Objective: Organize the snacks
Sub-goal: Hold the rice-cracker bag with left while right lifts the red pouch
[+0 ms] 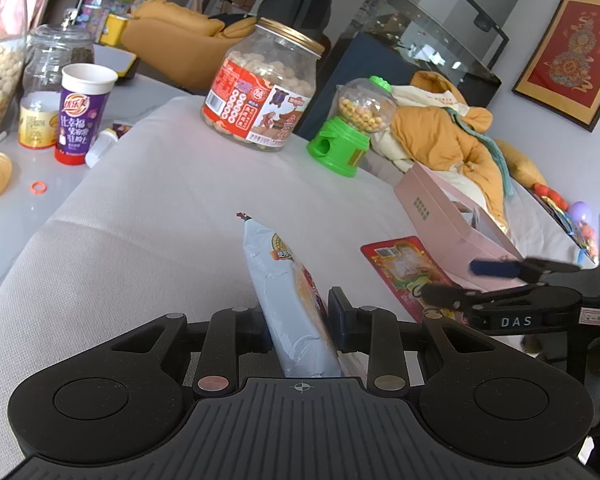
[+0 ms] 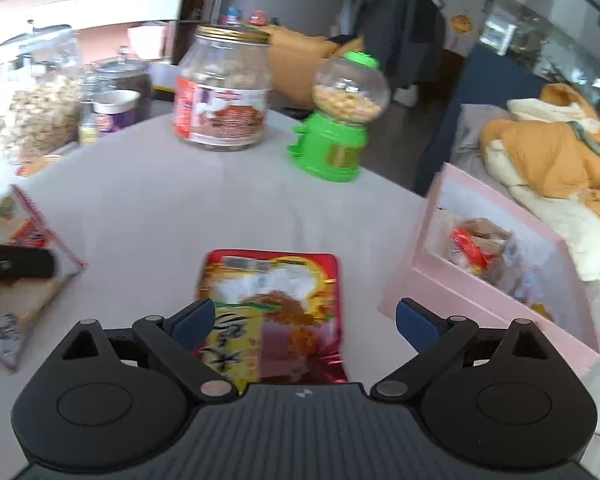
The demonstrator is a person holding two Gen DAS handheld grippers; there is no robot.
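Snacks are scattered over a pale cloth-covered surface (image 2: 160, 208), and only some sit in the pink box (image 2: 496, 300) at the right. Far left stand a tall jar of puffs (image 2: 40, 120) and a purple cup (image 1: 82, 114); further right, at the far edge, a gold-lidded biscuit jar (image 2: 222, 88) and a green candy dispenser (image 2: 338, 120).

Near left, the left gripper (image 1: 300, 320) is clenched on a pale blue snack bag (image 1: 288, 292), which stands on edge between its pads. In the middle, a red foil packet (image 2: 276, 312) lies flat on the cloth. The right gripper (image 2: 306, 318) hangs just over it with its jaws spread wide and nothing pinched; the packet lies between and below the pads.

The flat, slick packet is the likely trouble: pads closing on it from above may slide off or only crease the foil. The blue bag, held near one end, could sag or twist loose on the way to the box. The box wall nearest the packet could also catch a low-carried bag.
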